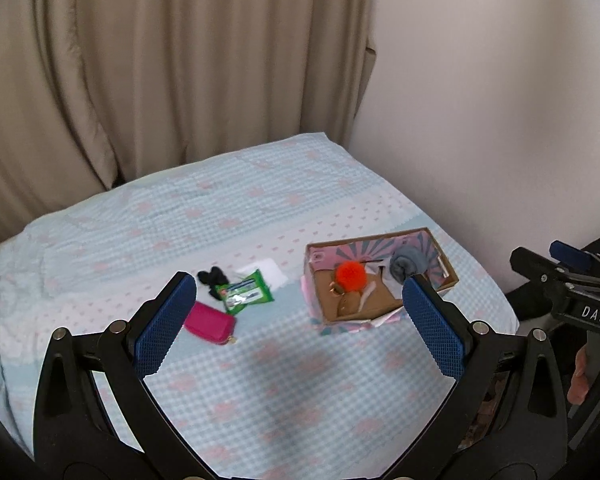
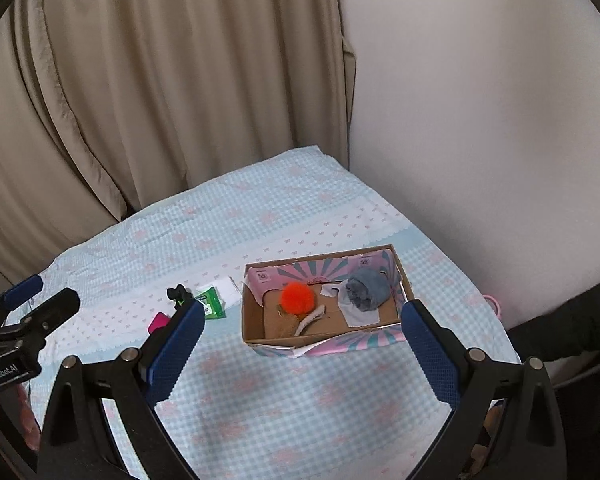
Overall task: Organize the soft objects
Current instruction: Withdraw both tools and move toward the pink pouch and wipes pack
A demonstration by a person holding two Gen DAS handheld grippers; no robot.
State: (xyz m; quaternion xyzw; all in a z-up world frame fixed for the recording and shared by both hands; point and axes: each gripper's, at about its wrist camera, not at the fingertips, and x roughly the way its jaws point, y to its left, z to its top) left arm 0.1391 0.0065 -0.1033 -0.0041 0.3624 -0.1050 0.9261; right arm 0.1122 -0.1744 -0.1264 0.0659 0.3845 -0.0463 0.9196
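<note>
An open cardboard box [image 1: 448, 276] [image 2: 252, 332] with pink and teal sides sits on the bed. Inside lie an orange pompom [image 1: 351, 275] [image 2: 297, 298] and a rolled grey sock [image 1: 408, 263] [image 2: 367, 288]. Left of the box lie a green wipes pack [image 1: 246, 291] [image 2: 211, 303], a black hair tie [image 1: 213, 278] [image 2: 177, 293] and a magenta pouch [image 1: 210, 323] [image 2: 158, 322]. My left gripper [image 1: 300, 316] is open and empty, held above the bed in front of these. My right gripper [image 2: 302, 336] is open and empty, in front of the box.
The bed [image 1: 260, 380] [image 2: 280, 400] has a light blue checked cover with pink flowers. A beige curtain [image 1: 160, 60] hangs behind it and a white wall [image 1: 500, 100] stands to the right. A white paper [image 1: 270, 270] lies behind the wipes pack.
</note>
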